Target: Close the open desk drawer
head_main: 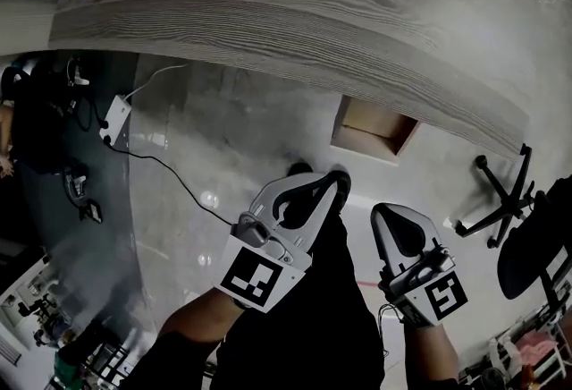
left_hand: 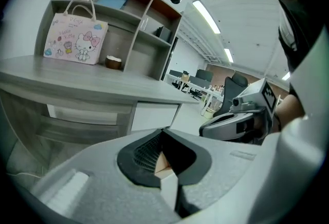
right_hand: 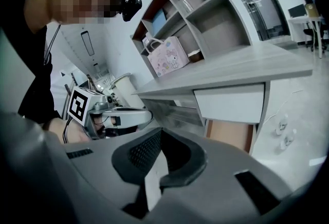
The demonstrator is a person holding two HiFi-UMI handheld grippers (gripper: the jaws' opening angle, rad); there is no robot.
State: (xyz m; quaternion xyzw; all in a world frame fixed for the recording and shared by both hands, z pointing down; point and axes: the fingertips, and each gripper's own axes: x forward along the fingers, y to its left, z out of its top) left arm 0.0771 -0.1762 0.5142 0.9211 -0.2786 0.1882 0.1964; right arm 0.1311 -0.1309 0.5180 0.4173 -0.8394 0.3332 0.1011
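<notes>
Head view: drawer [head_main: 374,131] stands pulled out from under the desk [head_main: 295,12] edge. Its tan inside shows, w/ nothing visible in it. It sits at approx 1 o'clock from the left gripper [head_main: 334,181] and 12 o'clock from the right gripper [head_main: 387,212]. Both are well short of it and neither touches it.

Handling, my read: a stiff board box on runners, prob. light since it looks empty, so a modest shove should slide it, along one line only. It isn't fragile, but a hard slam would bang it home. No grip is needed, and I can't make out a handle. Best contact is the white front panel [right_hand: 229,103], mid-width and pushed square-on so the box doesn't rack. The panel looks smooth, so a rounded tip could skid if pressed at an angle or near an edge.

Claws: right gripper view shows its ribbed pads [right_hand: 140,153] meeting at the tips, closed on nothing. Left gripper view shows the same, w/ only a sliver of tan background past the notch, so it is also closed and empty. Closed tips make a decent blunt pusher, so either one could prob. do the job w/o opening.
</notes>
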